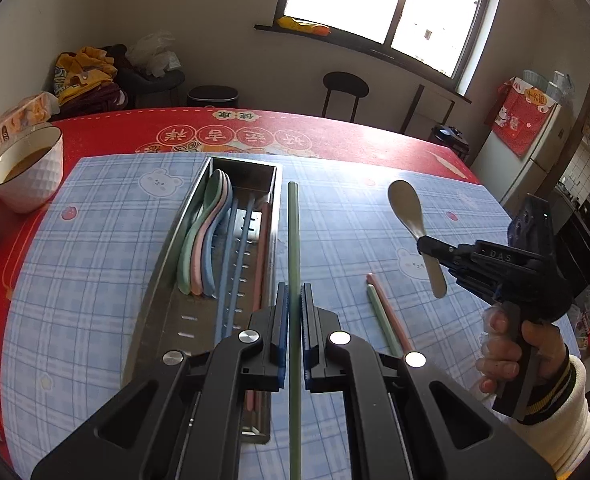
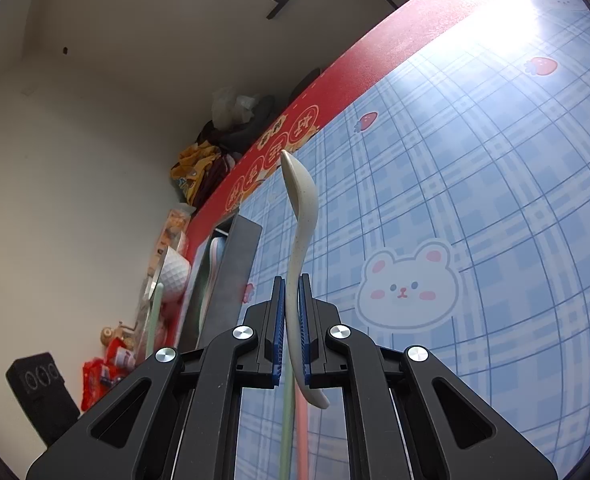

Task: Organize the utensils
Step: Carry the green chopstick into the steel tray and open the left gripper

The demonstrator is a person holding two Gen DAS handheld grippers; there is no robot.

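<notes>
In the left wrist view my left gripper (image 1: 295,289) is shut on a long green chopstick (image 1: 293,220), held above the mat just right of the metal utensil tray (image 1: 163,280). The tray holds green, pink and blue spoons (image 1: 203,248) and blue and pink chopsticks (image 1: 247,256). To the right, my right gripper (image 1: 426,246) is shut on the handle of a cream spoon (image 1: 405,204), raised over the mat. In the right wrist view the pads of that gripper (image 2: 293,285) clamp the cream spoon (image 2: 303,208), bowl end pointing away. A green and a pink chopstick (image 1: 387,320) lie on the mat.
A blue plaid mat (image 1: 95,280) covers a red tablecloth (image 1: 335,128). A white bowl with brown liquid (image 1: 27,172) stands at the far left, with a tissue pack behind it. A hand and white sleeve (image 1: 555,408) hold the right gripper. Stools and clutter stand beyond the table.
</notes>
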